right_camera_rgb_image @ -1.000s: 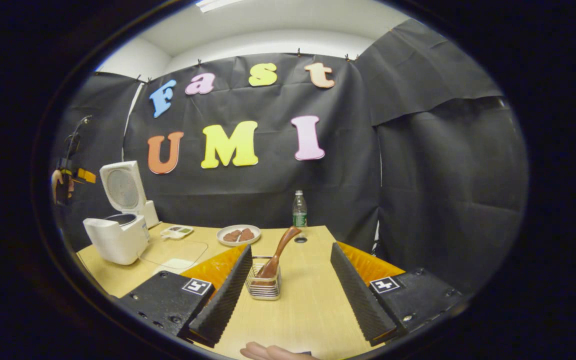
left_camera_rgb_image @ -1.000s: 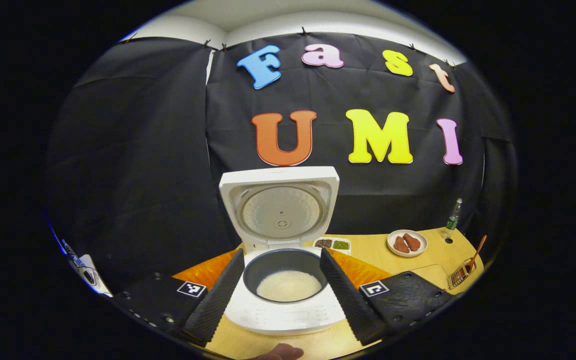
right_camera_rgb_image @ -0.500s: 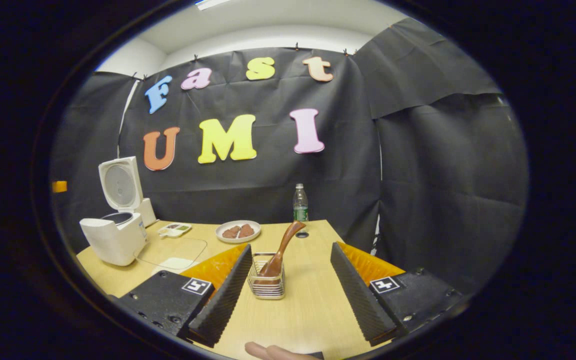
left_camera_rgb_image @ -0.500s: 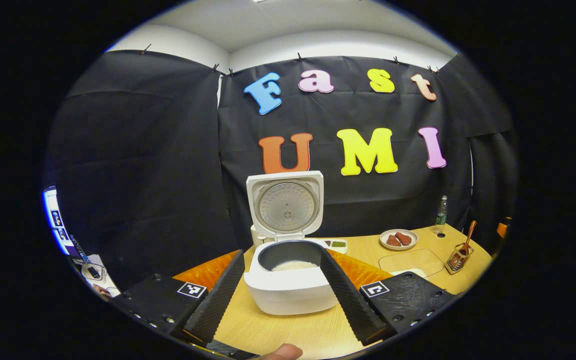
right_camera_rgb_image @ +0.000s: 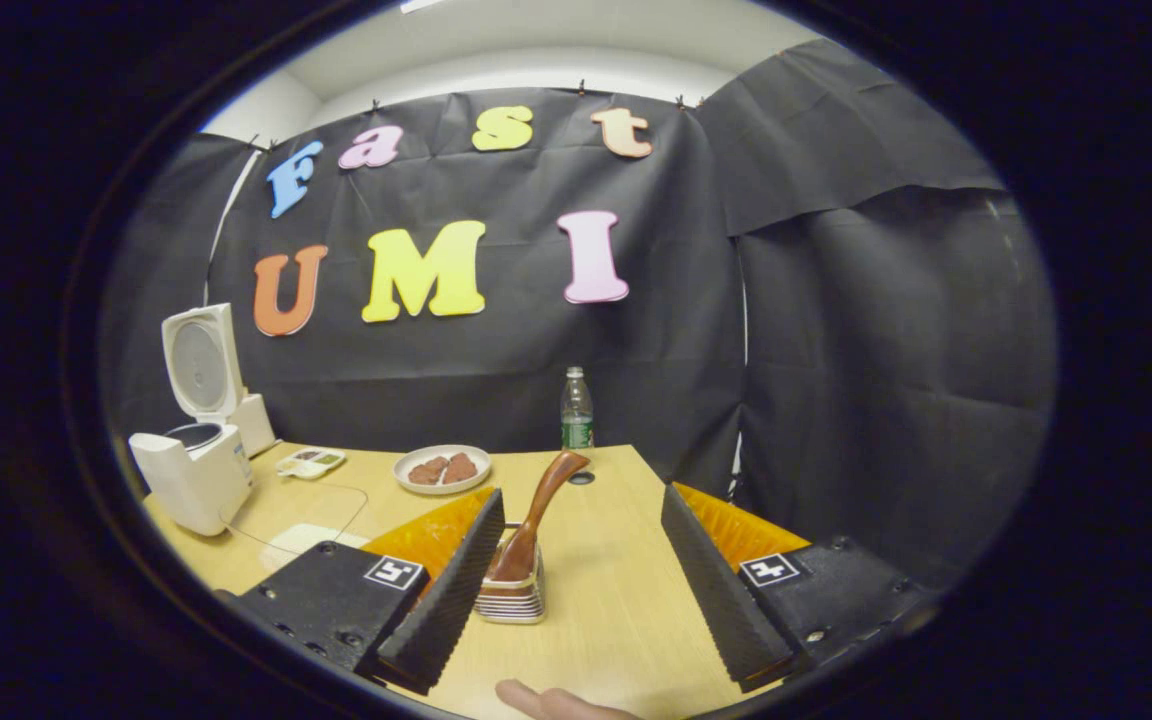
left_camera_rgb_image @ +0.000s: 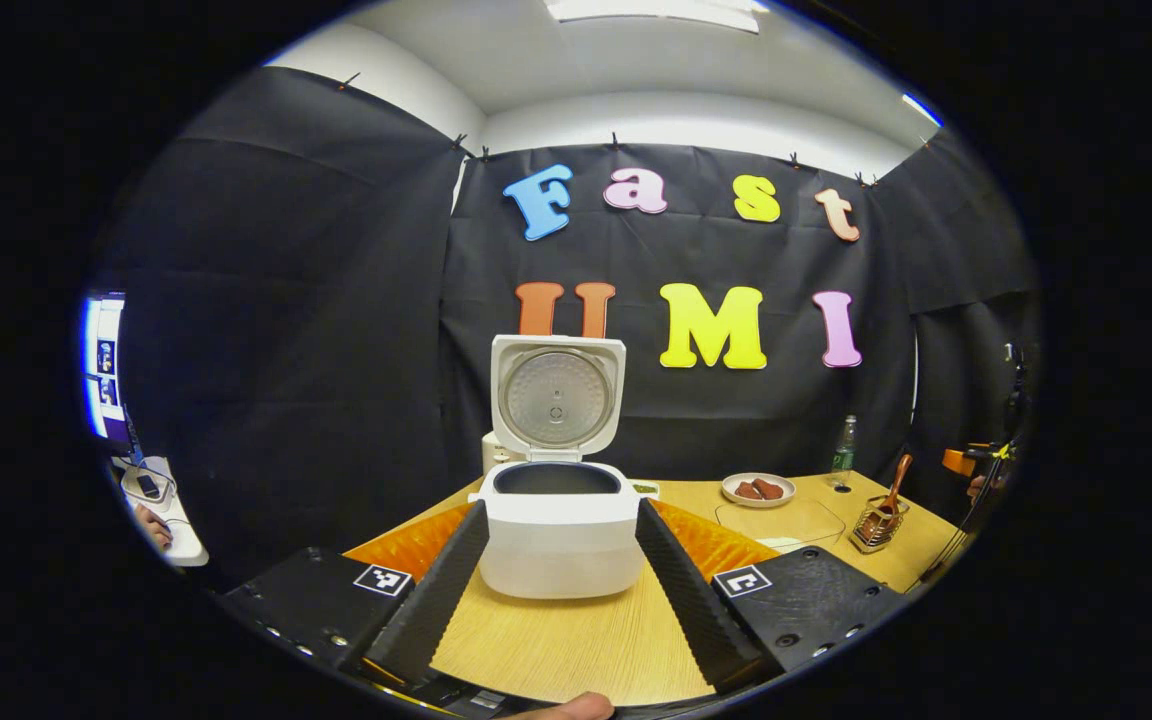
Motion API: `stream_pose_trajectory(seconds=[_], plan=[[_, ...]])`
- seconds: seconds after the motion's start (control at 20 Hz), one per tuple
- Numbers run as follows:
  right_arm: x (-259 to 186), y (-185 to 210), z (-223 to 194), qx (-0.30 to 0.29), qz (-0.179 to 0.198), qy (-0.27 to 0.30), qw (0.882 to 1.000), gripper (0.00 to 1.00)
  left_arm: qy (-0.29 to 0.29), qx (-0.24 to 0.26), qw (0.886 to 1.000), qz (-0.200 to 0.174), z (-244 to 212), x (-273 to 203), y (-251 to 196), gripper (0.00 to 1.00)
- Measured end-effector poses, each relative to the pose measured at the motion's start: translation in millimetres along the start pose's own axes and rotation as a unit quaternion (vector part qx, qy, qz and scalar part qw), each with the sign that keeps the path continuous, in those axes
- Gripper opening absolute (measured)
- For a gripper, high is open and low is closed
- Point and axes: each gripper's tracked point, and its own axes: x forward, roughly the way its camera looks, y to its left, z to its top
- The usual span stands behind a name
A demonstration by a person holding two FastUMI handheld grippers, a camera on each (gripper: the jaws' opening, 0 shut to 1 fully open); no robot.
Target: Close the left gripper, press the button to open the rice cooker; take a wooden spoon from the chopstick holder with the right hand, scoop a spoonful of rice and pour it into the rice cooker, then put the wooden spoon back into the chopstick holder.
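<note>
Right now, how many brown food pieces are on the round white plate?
2, lying side by side on the round white plate: one brown piece on its left half, the other brown piece on its right. None looks hidden.

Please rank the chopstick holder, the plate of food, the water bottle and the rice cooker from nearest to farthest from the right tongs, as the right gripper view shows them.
From the right tongs:
1. Chopstick holder, just ahead, by the left finger, wooden spoon inside.
2. Plate of food, mid-table, ahead and left.
3. Water bottle at the table's back edge and rice cooker at far left: too close to call.
</note>
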Motion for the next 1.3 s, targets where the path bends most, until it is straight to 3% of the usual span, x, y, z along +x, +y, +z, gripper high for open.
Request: stream_pose_trajectory(seconds=[0.1, 0.2, 0.25, 0.4, 0.75, 0.85, 1.0, 1.05, 1.1, 1.15, 1.2, 1.3], plan=[[16, 18, -10, 0.003, 0.029, 0.017, 0.999, 0.99, -0.007, 0.016, 1.0, -0.001, 0, -2, -6, 0.94], [36, 10, -18, 0.012, 0.019, 0.034, 0.999, 0.96, -0.015, 0.019, 1.0, -0.015, 3, -8, -20, 0.94], [46, 11, -22, 0.02, 0.016, 0.041, 0.999, 1.0, -0.02, 0.018, 0.999, -0.021, 5, -11, -25, 0.94], [74, 26, -32, 0.046, 0.04, 0.072, 0.996, 0.96, -0.028, 0.019, 0.999, -0.037, 7, -20, -36, 0.94], [127, 50, -55, 0.029, 0.088, 0.109, 0.99, 0.99, -0.043, 0.019, 0.997, -0.065, 11, -38, -56, 0.94], [139, 41, -65, 0.033, 0.061, 0.125, 0.99, 0.94, -0.049, 0.021, 0.996, -0.073, 11, -45, -62, 0.94], [157, 48, -78, 0.088, 0.067, 0.146, 0.983, 1.0, -0.052, 0.027, 0.995, -0.079, 9, -48, -62, 0.94], [159, 52, -80, 0.107, 0.071, 0.149, 0.981, 0.93, -0.051, 0.028, 0.995, -0.08, 9, -48, -62, 0.94], [161, 57, -81, 0.119, 0.079, 0.149, 0.978, 0.77, -0.048, 0.028, 0.995, -0.08, 8, -47, -61, 0.94], [165, 57, -85, 0.12, 0.076, 0.149, 0.979, 0.77, -0.045, 0.028, 0.995, -0.079, 7, -45, -59, 0.94], [168, 54, -89, 0.115, 0.065, 0.154, 0.979, 0.63, -0.043, 0.028, 0.996, -0.079, 5, -44, -58, 0.94], [168, 51, -88, 0.114, 0.052, 0.153, 0.98, 0.46, -0.038, 0.027, 0.996, -0.081, 1, -42, -56, 0.94]])
